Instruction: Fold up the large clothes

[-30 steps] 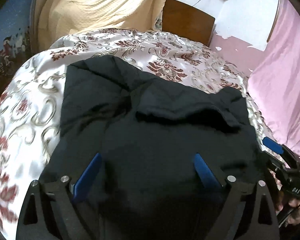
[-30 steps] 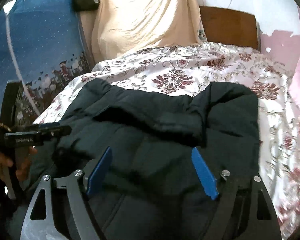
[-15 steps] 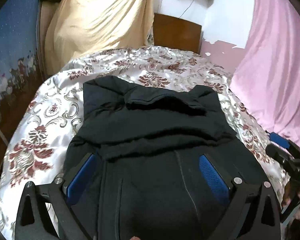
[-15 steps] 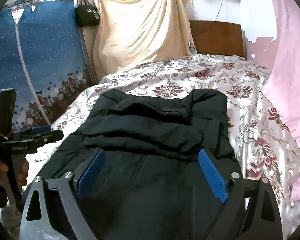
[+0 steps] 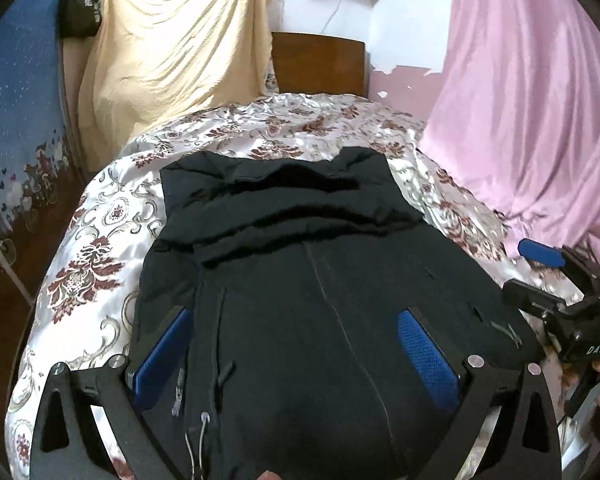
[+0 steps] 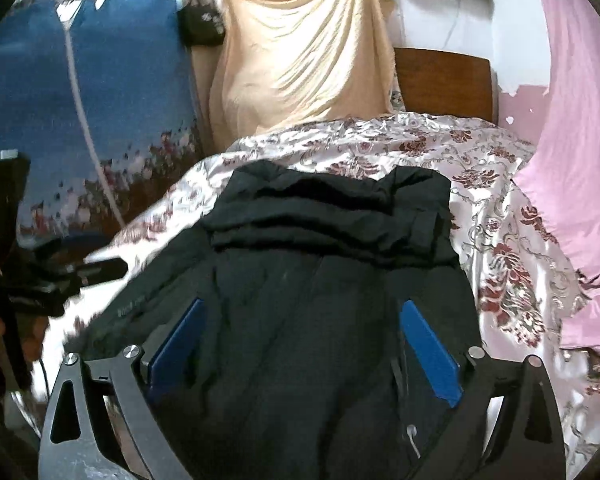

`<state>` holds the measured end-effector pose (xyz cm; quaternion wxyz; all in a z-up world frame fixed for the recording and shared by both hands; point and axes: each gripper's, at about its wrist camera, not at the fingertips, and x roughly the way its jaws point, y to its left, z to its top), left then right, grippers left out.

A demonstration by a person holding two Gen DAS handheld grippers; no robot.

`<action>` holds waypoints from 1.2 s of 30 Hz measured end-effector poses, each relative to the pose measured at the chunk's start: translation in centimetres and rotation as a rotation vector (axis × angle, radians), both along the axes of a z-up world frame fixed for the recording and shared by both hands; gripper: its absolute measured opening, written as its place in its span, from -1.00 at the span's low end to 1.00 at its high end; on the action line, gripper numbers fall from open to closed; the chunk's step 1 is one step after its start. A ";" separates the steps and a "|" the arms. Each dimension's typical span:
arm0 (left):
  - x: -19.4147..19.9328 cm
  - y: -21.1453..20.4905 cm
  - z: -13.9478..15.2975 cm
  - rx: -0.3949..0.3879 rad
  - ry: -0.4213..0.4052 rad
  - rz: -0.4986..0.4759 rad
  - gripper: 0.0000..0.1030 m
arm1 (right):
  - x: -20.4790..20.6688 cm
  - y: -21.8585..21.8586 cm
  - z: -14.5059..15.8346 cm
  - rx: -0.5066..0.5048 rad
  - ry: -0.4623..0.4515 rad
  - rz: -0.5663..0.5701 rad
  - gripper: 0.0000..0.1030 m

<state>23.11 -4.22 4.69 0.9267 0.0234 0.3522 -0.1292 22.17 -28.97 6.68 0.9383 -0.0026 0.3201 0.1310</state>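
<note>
A black jacket (image 5: 300, 248) lies on the floral bedspread (image 5: 100, 248), its far end folded over in a thick band. My left gripper (image 5: 294, 316) hovers above the jacket's near part, open, blue pads wide apart and pinching nothing. In the right wrist view the same jacket (image 6: 332, 240) fills the middle. My right gripper (image 6: 302, 306) hangs over it with its jaws opening, and the cloth lies below the pads, not pressed by them. The other gripper shows at the edge of each view: the right one (image 5: 540, 252) and the left one (image 6: 80, 272).
A cream cloth (image 5: 172, 60) hangs behind the bed beside a wooden headboard (image 5: 320, 64). A pink curtain (image 5: 532, 100) drapes along the bed's right side. A blue patterned cloth (image 5: 16, 120) and a black bag (image 5: 78, 12) are at the left.
Both grippers have drawn back and risen from the jacket, so more of the bed and room shows. The right gripper's pads have spread wider.
</note>
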 end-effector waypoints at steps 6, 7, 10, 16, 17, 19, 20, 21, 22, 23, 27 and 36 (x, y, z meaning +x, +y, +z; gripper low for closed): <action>-2.1 0.5 -1.3 0.022 0.037 -0.004 1.00 | -2.9 0.4 -0.4 -0.025 0.032 0.007 0.88; -2.5 0.6 -1.5 0.027 0.039 -0.001 1.00 | -3.4 0.4 -0.6 -0.026 0.039 0.003 0.88; -3.6 1.3 -2.2 0.044 0.045 0.009 1.00 | -4.5 0.4 -1.3 -0.025 0.062 -0.009 0.88; -5.4 2.6 -4.3 0.115 0.076 -0.045 1.00 | -5.7 1.3 -3.5 -0.101 0.115 -0.012 0.88; -5.8 2.8 -4.6 0.149 0.073 -0.062 1.00 | -5.7 1.4 -3.9 -0.135 0.130 -0.009 0.88; -6.4 3.1 -5.3 0.218 0.060 -0.091 1.00 | -5.8 1.8 -4.7 -0.192 0.160 -0.003 0.88; -6.6 3.2 -5.6 0.234 0.060 -0.100 1.00 | -5.9 1.8 -5.1 -0.217 0.175 0.000 0.88; -6.8 3.4 -5.9 0.242 0.064 -0.104 1.00 | -6.0 1.9 -5.6 -0.238 0.190 0.002 0.88; -6.9 3.7 -6.3 0.244 0.073 -0.104 1.00 | -6.1 1.9 -5.9 -0.245 0.200 0.003 0.88; -7.0 3.9 -6.6 0.243 0.084 -0.102 1.00 | -6.2 1.9 -6.0 -0.247 0.210 0.005 0.88; -7.4 4.0 -8.5 0.287 0.126 -0.096 1.00 | -6.7 1.8 -7.4 -0.255 0.264 0.003 0.88; -8.9 3.0 -10.2 0.406 0.123 -0.174 1.00 | -7.7 0.9 -9.5 -0.238 0.348 0.006 0.88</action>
